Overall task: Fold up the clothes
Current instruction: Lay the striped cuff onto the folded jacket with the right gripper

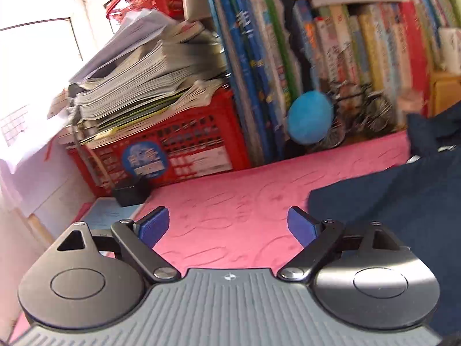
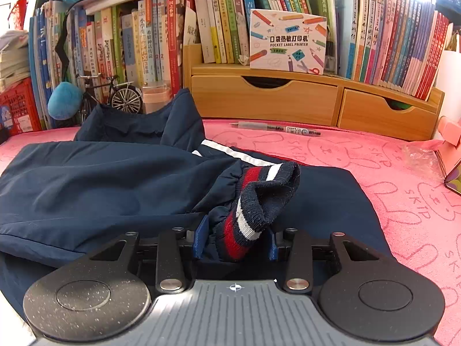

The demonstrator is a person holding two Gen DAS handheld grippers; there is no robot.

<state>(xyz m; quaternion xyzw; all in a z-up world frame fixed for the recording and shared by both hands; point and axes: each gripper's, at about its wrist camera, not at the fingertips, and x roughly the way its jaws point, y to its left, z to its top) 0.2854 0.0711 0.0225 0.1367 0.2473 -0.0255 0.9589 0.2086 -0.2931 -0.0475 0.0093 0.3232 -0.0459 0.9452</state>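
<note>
A navy jacket (image 2: pixel 100 178) with white stripes lies spread on the pink mat (image 2: pixel 374 173). Its ribbed cuff (image 2: pixel 259 190), banded navy, red and white, stands crumpled between the blue pads of my right gripper (image 2: pixel 236 230). The jaws sit partly apart and slack around the cuff, with a thin gap at the left pad. In the left wrist view my left gripper (image 1: pixel 227 216) hangs wide open over bare pink mat (image 1: pixel 230 187) with nothing between its fingers. The jacket's edge (image 1: pixel 389 201) lies just to its right, apart from the fingers.
A red basket (image 1: pixel 161 150) piled with papers and a small black box (image 1: pixel 131 191) stand at the mat's back left. Rows of books, a blue plush ball (image 1: pixel 309 118) and a model bicycle (image 2: pixel 115 95) line the back. A pen (image 2: pixel 276 128) lies before the wooden drawer shelf (image 2: pixel 288 101).
</note>
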